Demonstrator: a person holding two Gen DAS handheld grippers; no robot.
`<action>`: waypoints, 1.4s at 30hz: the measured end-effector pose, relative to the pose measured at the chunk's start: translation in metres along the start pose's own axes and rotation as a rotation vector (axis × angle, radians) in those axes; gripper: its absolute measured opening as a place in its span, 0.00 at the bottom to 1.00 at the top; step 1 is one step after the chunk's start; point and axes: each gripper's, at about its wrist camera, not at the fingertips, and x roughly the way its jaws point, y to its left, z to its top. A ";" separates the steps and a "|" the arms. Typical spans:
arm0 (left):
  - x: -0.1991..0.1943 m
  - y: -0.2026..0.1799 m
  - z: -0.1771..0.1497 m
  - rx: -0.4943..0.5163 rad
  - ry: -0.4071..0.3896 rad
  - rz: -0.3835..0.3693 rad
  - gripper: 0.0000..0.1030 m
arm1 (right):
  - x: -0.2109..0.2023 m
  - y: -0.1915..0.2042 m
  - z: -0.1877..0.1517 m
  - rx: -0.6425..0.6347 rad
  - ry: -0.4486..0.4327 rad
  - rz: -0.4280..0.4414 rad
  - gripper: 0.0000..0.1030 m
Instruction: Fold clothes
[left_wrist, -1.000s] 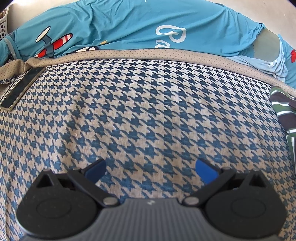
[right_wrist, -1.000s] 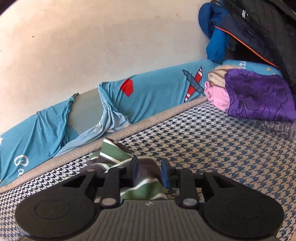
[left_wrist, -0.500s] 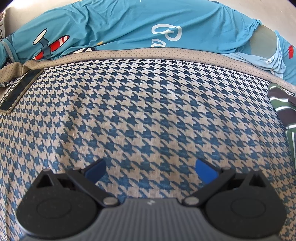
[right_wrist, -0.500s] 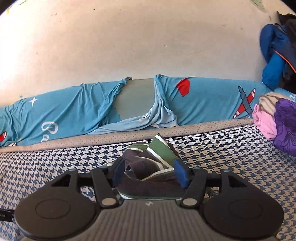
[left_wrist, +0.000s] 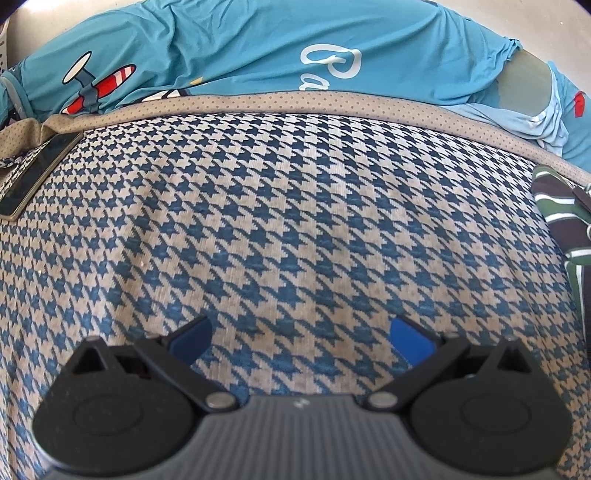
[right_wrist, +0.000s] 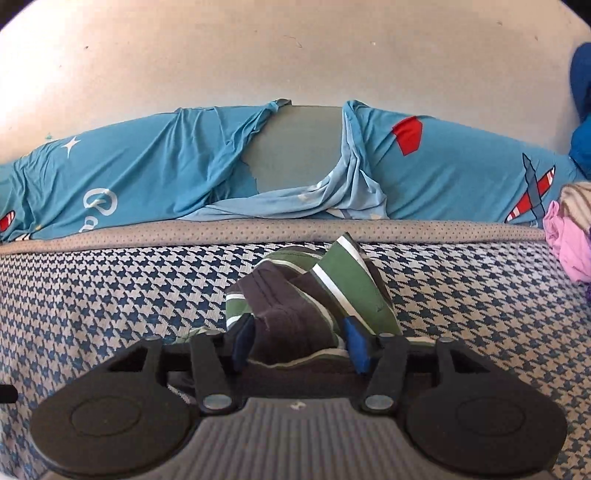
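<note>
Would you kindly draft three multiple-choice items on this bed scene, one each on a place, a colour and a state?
1. Where does the phone lie in the left wrist view?
A. far left, on the houndstooth cover
B. on the striped garment
C. against the wall

2. What colours is the striped garment?
A. red and yellow
B. green, brown and white
C. plain purple

3. How is the left hand-held gripper?
A. shut on cloth
B. open, empty
C. holding the phone

Answers: 1 A, the phone sits at the cover's left edge. 2 B, the stripes show plainly. 3 B, only cover shows between its blue pads.

Houndstooth bed (left_wrist: 295, 206) — striped garment (right_wrist: 314, 295), phone (left_wrist: 35, 173).
</note>
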 end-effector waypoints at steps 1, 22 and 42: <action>0.000 0.000 0.000 -0.002 0.002 -0.005 1.00 | 0.000 -0.001 0.001 0.018 0.009 0.005 0.27; -0.019 0.035 0.022 -0.109 -0.078 0.053 1.00 | -0.019 0.113 0.026 0.271 -0.070 0.584 0.14; -0.039 0.097 0.042 -0.283 -0.154 0.151 1.00 | -0.034 0.222 -0.001 -0.058 0.003 0.761 0.35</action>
